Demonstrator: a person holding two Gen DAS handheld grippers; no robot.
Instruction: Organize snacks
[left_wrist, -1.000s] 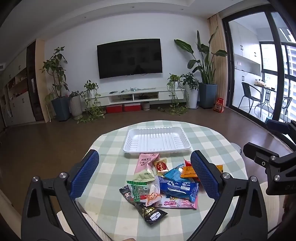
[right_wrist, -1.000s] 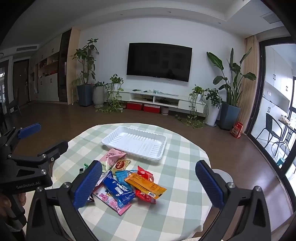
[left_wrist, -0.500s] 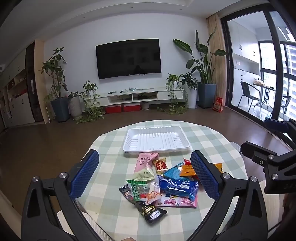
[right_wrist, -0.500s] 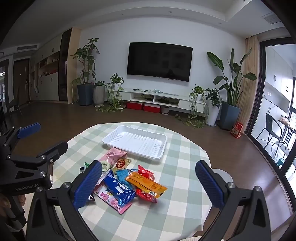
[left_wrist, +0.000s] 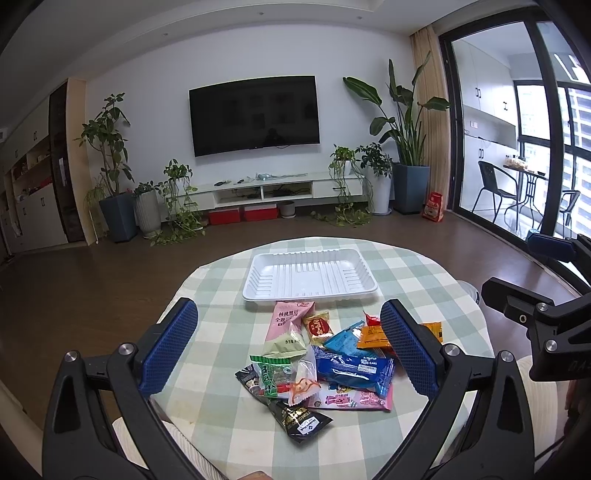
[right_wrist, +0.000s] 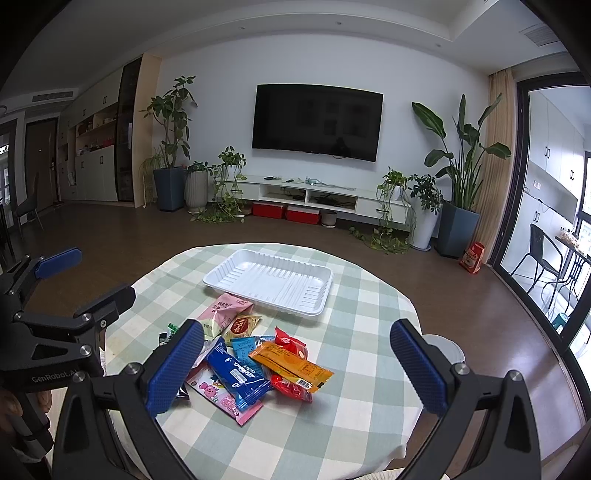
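Note:
A heap of snack packets lies on a round table with a green checked cloth (left_wrist: 218, 295) (right_wrist: 369, 325): a pink packet (left_wrist: 286, 319) (right_wrist: 218, 310), a blue cake bar (left_wrist: 352, 367) (right_wrist: 236, 373), an orange packet (right_wrist: 291, 365), a black sachet (left_wrist: 301, 421). Behind the heap stands an empty white tray (left_wrist: 310, 275) (right_wrist: 269, 280). My left gripper (left_wrist: 290, 349) hovers open over the heap's near side, nothing between its blue pads. My right gripper (right_wrist: 295, 369) is open too, above the heap's right part. Each gripper shows at the edge of the other's view.
The table edge curves close on all sides, with brown floor around it. A TV, a low white cabinet and potted plants line the far wall. Glass doors and black chairs (left_wrist: 495, 188) stand to the right. A hand (right_wrist: 14, 410) holds the left gripper's handle.
Both views have shifted only slightly; the heap and tray look a touch lower and nearer. Neither gripper's opening has changed and no packet has moved.

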